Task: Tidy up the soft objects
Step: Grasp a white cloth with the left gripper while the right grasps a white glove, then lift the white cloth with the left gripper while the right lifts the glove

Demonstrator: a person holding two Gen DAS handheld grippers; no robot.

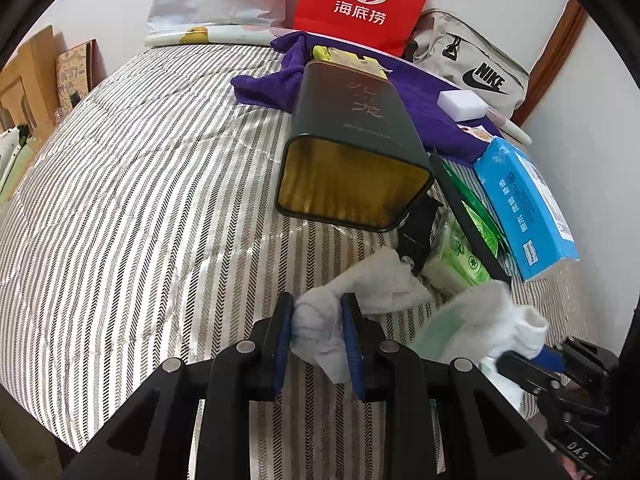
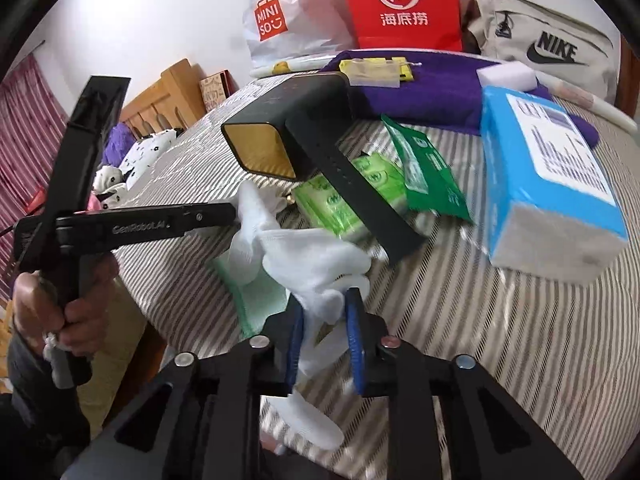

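currently the left gripper (image 1: 318,320) and right gripper (image 2: 325,312) each clamp the white cloth (image 2: 312,264). keep it taut. fold evenly above the striped bedcover (image 1: 120,200).

A home bedroom: a bed (image 1: 132,184) with a striped quilt carries everyday clutter, a wooden headboard (image 2: 168,96) and plush toys (image 2: 120,176) lie alongside, and shopping bags (image 1: 360,0) and a sports bag (image 1: 472,68) lean against the white wall.
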